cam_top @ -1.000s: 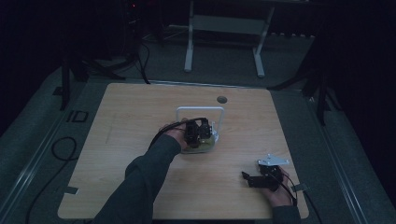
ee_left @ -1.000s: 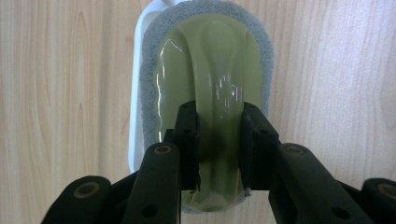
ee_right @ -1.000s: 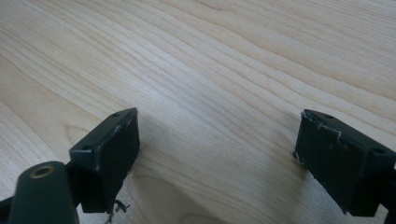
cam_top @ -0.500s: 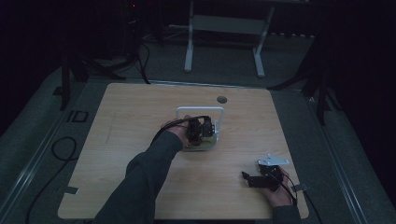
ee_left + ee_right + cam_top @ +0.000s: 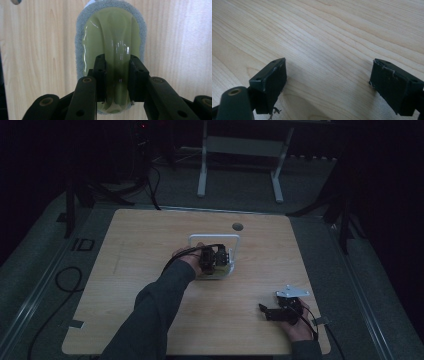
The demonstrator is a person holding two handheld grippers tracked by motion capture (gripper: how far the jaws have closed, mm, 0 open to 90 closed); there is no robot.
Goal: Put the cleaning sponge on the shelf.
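Left gripper [image 5: 117,80] clamps the green scrubber's [image 5: 111,37] ridge mid-table, right gripper [image 5: 327,85] idle, jaws wide, near the table [image 5: 150,235] edge; the glossy handle could slip under sideways pressure.

**Scrubber at table centre, one gripper on it, the other at the near right corner**

On the table [image 5: 150,235], a scrubbing pad with a handle ridge [image 5: 112,50] lies near the middle, inside a frame [image 5: 214,238] that stands around it. The left gripper [image 5: 216,261] sits on top of the pad, its jaws on either side of the ridge. From the pad, the table's round hole [image 5: 237,226] lies at about one o'clock, and the right gripper [image 5: 263,310] at about four o'clock, well apart, near the table's near right corner, with bare tabletop between its jaws.
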